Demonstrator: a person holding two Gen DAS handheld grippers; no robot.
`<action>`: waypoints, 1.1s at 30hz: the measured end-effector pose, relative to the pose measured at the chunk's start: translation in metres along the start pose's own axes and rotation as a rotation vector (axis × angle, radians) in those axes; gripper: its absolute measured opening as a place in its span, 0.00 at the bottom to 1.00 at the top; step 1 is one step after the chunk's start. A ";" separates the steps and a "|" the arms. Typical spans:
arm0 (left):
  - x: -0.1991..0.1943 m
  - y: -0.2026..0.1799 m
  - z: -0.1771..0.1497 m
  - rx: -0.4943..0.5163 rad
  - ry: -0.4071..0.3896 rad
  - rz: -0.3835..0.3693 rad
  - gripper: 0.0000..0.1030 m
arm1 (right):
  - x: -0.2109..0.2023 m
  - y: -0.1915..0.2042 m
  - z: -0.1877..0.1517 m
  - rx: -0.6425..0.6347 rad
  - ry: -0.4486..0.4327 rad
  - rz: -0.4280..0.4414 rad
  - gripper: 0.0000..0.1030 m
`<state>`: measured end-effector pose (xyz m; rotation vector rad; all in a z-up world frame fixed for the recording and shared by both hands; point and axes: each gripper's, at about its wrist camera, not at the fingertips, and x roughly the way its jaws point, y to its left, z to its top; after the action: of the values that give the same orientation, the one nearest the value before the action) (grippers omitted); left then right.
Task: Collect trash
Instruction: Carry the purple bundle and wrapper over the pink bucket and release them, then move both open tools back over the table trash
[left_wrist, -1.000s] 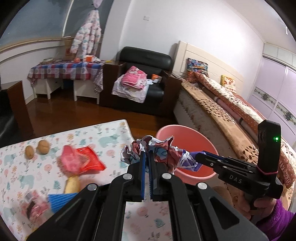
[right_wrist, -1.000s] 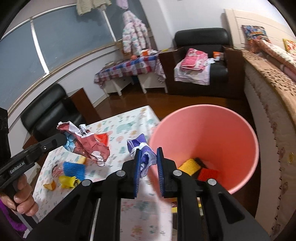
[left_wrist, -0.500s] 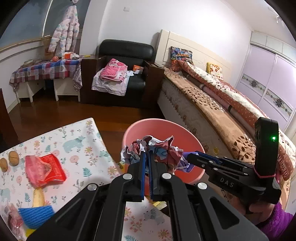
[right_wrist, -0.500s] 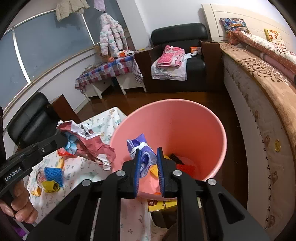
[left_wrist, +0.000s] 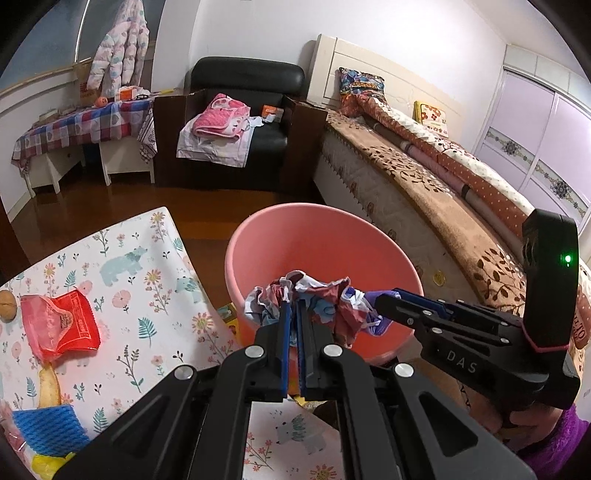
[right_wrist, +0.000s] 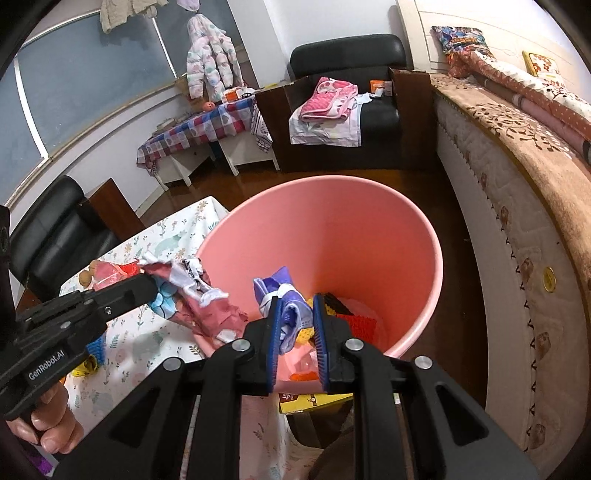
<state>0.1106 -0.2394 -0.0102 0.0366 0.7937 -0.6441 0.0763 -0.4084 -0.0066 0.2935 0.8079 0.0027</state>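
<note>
My left gripper (left_wrist: 292, 308) is shut on a crumpled red, white and blue wrapper (left_wrist: 314, 299), which hangs over the near rim of the pink bin (left_wrist: 321, 236). In the right wrist view that same wrapper (right_wrist: 199, 299) hangs at the bin's left rim (right_wrist: 221, 236). My right gripper (right_wrist: 295, 314) is shut on a crumpled purple and white wrapper (right_wrist: 284, 299), held above the bin's opening. Yellow, red and black trash (right_wrist: 347, 317) lies at the bottom of the bin.
The table with the animal-print cloth (left_wrist: 147, 295) sits left of the bin and holds a red packet (left_wrist: 59, 325), a blue sponge (left_wrist: 48, 428) and a nut (left_wrist: 7, 304). A bed (left_wrist: 424, 192) runs along the right. A black armchair (left_wrist: 236, 122) stands behind.
Both grippers have moved from over the table's edge toward the bin and lower. The wrappers that they hold now hang above the bin's opening. Neither grip has changed.
</note>
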 end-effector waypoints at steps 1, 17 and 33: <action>0.001 0.000 -0.001 0.001 0.000 -0.001 0.03 | 0.001 -0.001 0.000 0.001 0.001 -0.002 0.17; -0.004 0.001 -0.001 -0.023 -0.019 -0.010 0.34 | 0.002 0.001 -0.003 0.017 0.005 -0.011 0.17; -0.045 0.022 -0.008 -0.071 -0.069 0.030 0.38 | -0.008 0.008 -0.002 0.014 -0.026 0.000 0.27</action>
<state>0.0946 -0.1958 0.0098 -0.0379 0.7480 -0.5850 0.0705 -0.4010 -0.0003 0.3059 0.7819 -0.0068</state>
